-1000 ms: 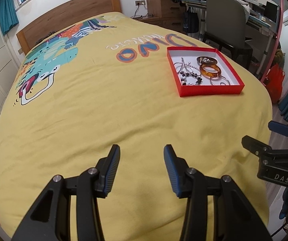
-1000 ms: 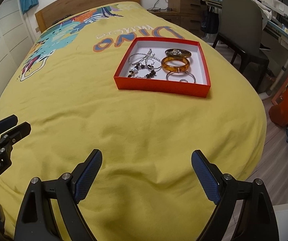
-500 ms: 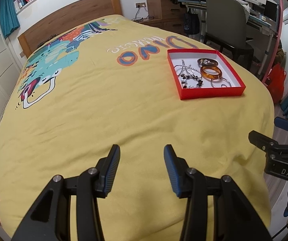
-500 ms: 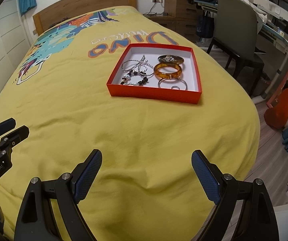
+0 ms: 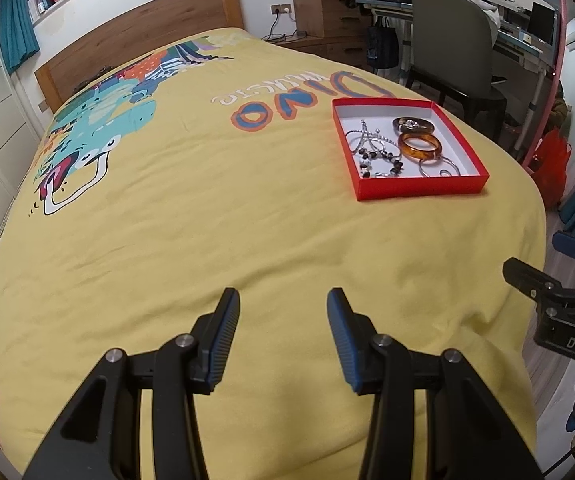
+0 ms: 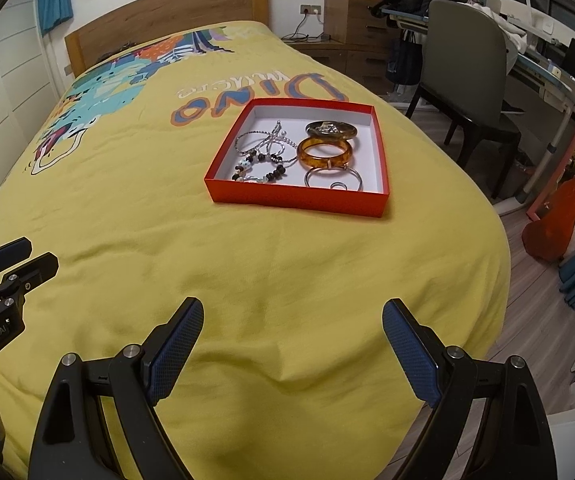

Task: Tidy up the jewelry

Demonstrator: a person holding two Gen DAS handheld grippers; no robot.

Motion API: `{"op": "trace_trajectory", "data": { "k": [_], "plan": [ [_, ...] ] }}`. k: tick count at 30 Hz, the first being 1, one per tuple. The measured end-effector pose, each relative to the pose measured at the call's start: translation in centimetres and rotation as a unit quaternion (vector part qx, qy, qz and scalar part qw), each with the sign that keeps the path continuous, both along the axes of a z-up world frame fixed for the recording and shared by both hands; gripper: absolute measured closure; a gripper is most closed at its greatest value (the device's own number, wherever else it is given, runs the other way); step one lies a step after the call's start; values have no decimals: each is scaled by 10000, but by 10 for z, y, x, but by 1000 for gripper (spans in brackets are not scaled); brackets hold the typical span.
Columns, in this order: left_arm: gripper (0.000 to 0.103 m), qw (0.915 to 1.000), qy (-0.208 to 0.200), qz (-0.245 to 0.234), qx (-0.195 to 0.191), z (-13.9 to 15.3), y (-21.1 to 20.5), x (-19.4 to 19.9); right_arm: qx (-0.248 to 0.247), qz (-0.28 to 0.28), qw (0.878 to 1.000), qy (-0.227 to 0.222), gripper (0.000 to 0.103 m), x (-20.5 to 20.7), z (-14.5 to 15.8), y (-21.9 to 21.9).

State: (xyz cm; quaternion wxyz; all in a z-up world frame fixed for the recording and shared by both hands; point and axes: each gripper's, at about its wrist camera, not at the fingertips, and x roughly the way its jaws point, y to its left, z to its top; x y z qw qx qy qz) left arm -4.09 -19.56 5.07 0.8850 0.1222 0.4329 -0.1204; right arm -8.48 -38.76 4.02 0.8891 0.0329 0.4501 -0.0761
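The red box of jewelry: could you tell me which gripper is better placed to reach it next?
Probably the right gripper: the red box lies straight ahead of its wide-open jaws.

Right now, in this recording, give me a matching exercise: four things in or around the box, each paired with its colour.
Things:
1. box
2. bangle
3. bedspread
4. right gripper fingers

Colours:
a. yellow
b. blue
c. red
d. amber

Pairs: 1-c, 2-d, 3-a, 4-b
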Motion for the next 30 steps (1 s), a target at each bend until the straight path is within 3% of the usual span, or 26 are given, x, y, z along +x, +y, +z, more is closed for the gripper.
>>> {"op": "trace_trajectory", "data": {
  "k": [30],
  "plan": [
    [60,9999,111,-30,-27,-8,3,4,-66,63,10000,33,13,4,-1,1]
  ]
}}
